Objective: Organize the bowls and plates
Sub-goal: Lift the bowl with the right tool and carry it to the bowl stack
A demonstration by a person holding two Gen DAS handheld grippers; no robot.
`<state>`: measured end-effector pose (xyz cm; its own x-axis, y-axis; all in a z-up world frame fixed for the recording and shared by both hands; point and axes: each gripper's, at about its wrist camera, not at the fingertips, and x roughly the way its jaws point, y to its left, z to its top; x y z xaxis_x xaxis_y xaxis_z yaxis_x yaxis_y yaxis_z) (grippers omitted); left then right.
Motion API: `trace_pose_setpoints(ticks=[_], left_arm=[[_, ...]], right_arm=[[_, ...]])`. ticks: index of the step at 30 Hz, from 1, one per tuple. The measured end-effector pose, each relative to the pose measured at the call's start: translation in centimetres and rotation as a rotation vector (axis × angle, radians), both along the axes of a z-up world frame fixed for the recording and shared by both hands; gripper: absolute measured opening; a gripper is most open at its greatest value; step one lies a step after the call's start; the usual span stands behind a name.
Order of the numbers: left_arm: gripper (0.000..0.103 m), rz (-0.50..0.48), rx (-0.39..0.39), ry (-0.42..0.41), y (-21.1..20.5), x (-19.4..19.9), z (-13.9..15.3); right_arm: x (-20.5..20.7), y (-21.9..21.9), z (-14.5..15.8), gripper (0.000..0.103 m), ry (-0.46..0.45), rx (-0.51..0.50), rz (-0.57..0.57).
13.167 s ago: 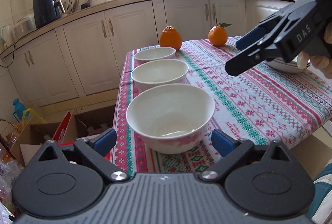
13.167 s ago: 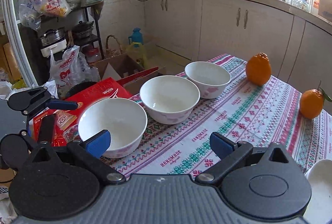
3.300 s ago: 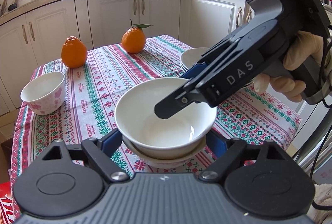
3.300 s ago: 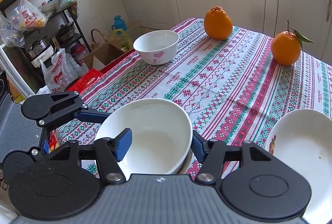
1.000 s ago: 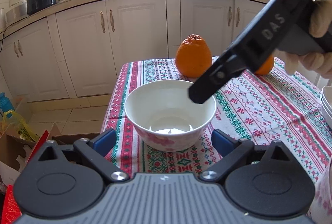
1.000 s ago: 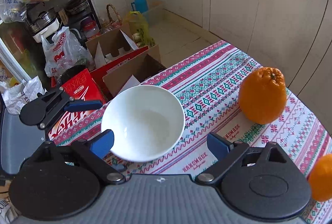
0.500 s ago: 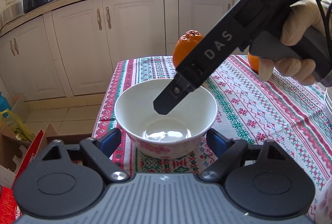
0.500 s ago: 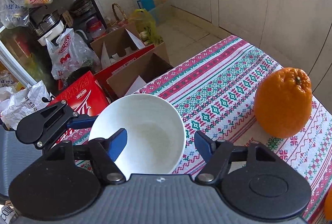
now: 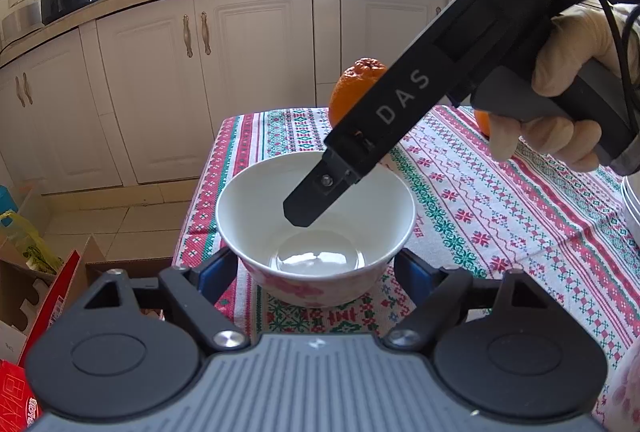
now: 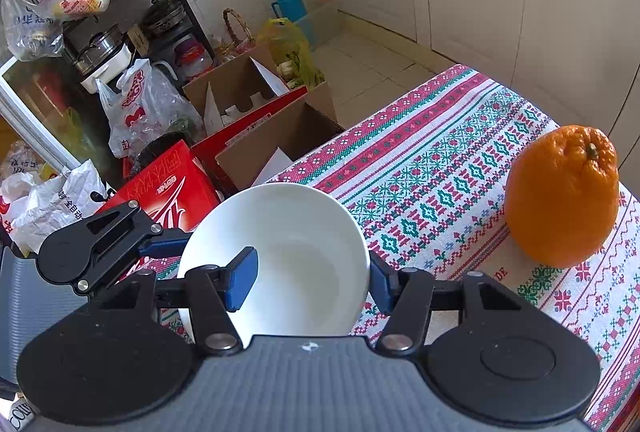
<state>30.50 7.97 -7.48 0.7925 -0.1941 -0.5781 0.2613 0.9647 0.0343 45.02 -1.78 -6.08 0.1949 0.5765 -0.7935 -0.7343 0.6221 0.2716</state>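
Note:
A white bowl (image 9: 256, 216) with pink flowers stands near the corner of the patterned tablecloth (image 9: 500, 211). My left gripper (image 9: 314, 272) straddles it, jaws still closing, both blue pads against its outer sides. My right gripper (image 10: 310, 284) comes down from the upper right. Its jaws are closing on the bowl (image 10: 304, 232) wall, with one pad (image 10: 240, 280) inside and the other outside the rim. In the left wrist view only its inner finger (image 9: 320, 191) shows, held by a gloved hand (image 9: 560, 71). The left gripper's finger (image 10: 164, 246) touches the bowl's far side.
One orange (image 10: 560, 195) sits on the cloth just right of the bowl, and a second orange (image 9: 482, 121) is behind the right gripper. Stacked white bowls (image 9: 632, 203) peek in at the right edge. Cardboard boxes (image 10: 260, 119) and a red carton (image 10: 168, 187) lie on the floor beyond the table's edge.
The right gripper has sunk into the bowl and its jaws have narrowed from wide apart to clamp the wall. The left jaws have drawn in against the bowl's sides.

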Motion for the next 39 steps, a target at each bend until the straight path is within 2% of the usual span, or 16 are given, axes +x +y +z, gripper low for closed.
trace_pose_setpoints(ticks=[13, 39], left_arm=[[0.085, -0.018, 0.032, 0.01, -0.7, -2.2, 1.3], [0.085, -0.071, 0.07, -0.01, -3.9, -12.8, 6.6]], right_arm=[[-2.6, -0.9, 1.6, 0.064, -0.018, 0.015, 0.021], [-15.4, -5.9, 7.3, 0.064, -0.101, 0.072, 0.044]])
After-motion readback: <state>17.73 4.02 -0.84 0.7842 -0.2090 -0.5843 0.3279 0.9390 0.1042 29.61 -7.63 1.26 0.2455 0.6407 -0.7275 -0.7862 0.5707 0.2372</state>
